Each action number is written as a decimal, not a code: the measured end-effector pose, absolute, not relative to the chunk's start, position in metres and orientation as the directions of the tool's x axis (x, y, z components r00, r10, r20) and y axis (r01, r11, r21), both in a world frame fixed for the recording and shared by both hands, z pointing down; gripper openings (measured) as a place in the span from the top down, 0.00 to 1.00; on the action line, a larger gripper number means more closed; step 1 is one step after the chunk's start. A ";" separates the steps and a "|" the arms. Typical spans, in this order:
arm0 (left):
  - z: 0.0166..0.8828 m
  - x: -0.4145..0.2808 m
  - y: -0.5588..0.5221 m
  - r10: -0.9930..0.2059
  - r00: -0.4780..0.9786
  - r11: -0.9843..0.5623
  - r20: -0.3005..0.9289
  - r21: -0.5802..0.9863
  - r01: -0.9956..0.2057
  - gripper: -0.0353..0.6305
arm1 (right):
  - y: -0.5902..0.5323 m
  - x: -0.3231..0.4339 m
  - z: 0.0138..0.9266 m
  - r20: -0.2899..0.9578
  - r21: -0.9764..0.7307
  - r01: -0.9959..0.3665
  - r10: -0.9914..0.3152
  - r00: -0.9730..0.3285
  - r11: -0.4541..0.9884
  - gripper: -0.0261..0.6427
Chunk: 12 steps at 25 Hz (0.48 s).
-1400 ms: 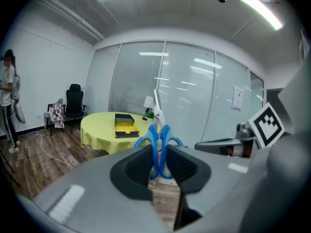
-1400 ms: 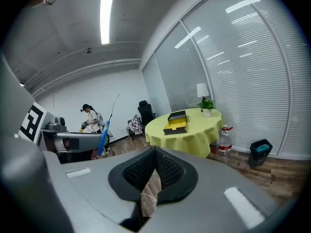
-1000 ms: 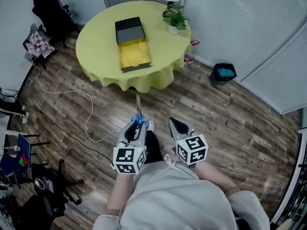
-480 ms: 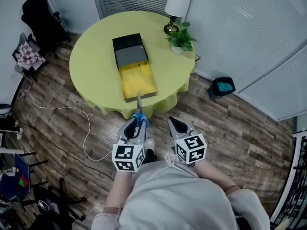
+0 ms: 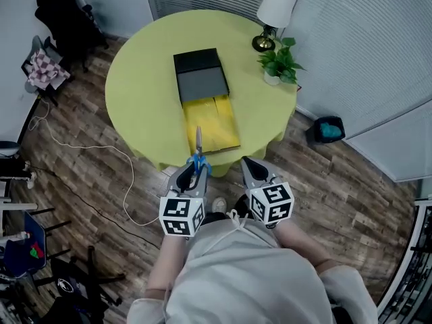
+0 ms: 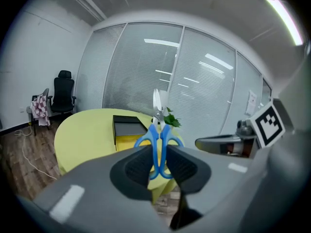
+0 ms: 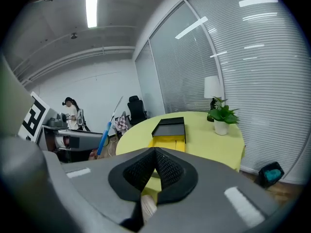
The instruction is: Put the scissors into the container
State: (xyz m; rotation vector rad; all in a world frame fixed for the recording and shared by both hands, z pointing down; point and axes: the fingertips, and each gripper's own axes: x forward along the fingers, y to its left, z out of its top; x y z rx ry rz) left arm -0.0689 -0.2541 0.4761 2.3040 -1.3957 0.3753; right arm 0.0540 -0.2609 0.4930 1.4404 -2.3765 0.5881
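As it stands now, left gripper (image 6: 156, 159): clenched on scissors (image 6: 156, 132), pads on the blue handles, blades pointing up and fwd.
Other tool, right gripper (image 7: 155, 166): jaws together, nothing btwn them; carried just beside the left one.
Scissors position: not yet in container (image 5: 200, 78); in head view the blade tip overlaps the near end of its yellow section (image 5: 214, 121); height above it can't be told.
Change: a sec ago both grippers were over floor (image 5: 101, 167), well short of table (image 5: 142, 93); now at its near edge.
Grip: unchanged, scissors same attitude.
Meaning for task: approach approx done. Judged remaining: reach over, lower, release into yellow section.
Risk: tip leads, could catch the rim.
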 end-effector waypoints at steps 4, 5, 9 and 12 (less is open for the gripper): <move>0.492 -0.067 -0.273 -0.758 0.451 -0.395 0.471 0.219 -0.892 0.82 | -0.284 0.054 0.505 0.472 -0.187 -0.891 -0.757 -0.451 0.414 0.96; 0.496 -0.068 -0.279 -0.753 0.449 -0.392 0.480 0.220 -0.893 0.82 | -0.291 0.054 0.509 0.477 -0.185 -0.891 -0.754 -0.451 0.415 0.96; 0.512 -0.067 -0.302 -0.741 0.431 -0.372 0.514 0.220 -0.902 0.82 | -0.318 0.051 0.520 0.492 -0.190 -0.880 -0.734 -0.468 0.434 0.96; 0.521 -0.063 -0.325 -0.729 0.414 -0.351 0.545 0.221 -0.910 0.82 | -0.344 0.050 0.520 0.502 -0.195 -0.864 -0.709 -0.495 0.465 0.96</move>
